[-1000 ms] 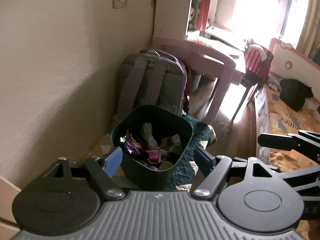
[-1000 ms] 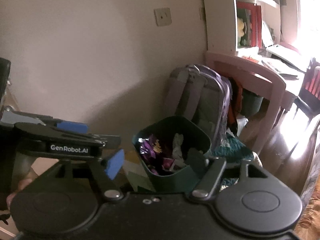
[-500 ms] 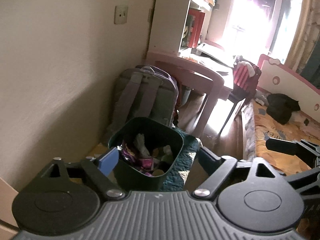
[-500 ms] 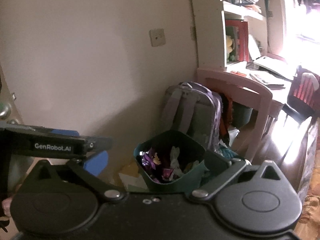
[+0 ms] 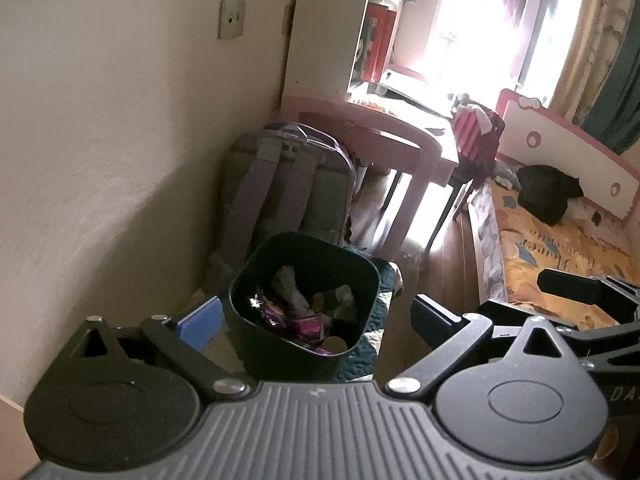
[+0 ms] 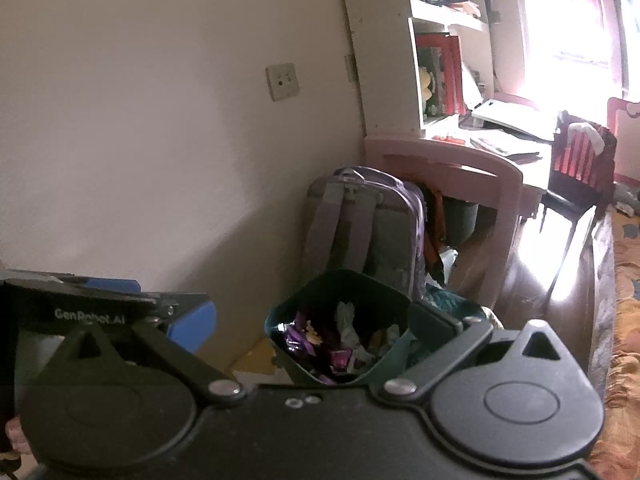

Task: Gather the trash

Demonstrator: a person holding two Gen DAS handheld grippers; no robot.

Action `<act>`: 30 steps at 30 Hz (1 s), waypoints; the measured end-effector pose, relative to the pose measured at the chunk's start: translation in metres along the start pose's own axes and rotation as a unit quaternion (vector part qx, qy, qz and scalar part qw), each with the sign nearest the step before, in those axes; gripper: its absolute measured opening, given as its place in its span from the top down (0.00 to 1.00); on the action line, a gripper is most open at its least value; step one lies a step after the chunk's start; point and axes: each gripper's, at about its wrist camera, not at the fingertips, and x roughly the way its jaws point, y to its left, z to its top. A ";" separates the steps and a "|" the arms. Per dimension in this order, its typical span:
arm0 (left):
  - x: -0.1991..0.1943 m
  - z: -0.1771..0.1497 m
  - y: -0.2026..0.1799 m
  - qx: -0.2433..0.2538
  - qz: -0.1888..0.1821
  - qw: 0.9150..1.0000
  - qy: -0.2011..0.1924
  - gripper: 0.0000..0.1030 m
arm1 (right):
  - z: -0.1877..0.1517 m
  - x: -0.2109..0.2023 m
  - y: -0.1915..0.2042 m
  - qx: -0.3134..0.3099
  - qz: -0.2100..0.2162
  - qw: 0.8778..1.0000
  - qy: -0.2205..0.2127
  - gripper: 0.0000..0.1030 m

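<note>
Both grippers now sit farther back and higher from the dark green trash bin [image 5: 304, 304], which looks smaller and lower in each wrist view than a second ago, with more wall and shelving above it. The left gripper [image 5: 316, 316] has just been opening and stands wide with nothing clamped. The right gripper [image 6: 312, 324] has spread too, empty.

Wrappers [image 5: 294, 322] in bin [image 5: 362, 276], backpack [image 5: 288, 188] behind
</note>
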 end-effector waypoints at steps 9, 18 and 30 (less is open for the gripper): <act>0.005 0.001 0.019 0.005 -0.011 1.000 0.011 0.02 | -0.001 0.009 0.016 0.020 -0.014 1.000 -0.001 0.00; 0.009 0.001 0.023 0.019 -0.021 0.999 0.015 0.02 | -0.003 0.015 0.023 0.027 -0.032 0.999 0.000 0.00; 0.010 0.001 0.018 0.028 -0.022 0.999 0.015 0.02 | -0.004 0.016 0.022 0.038 -0.054 0.998 0.000 0.00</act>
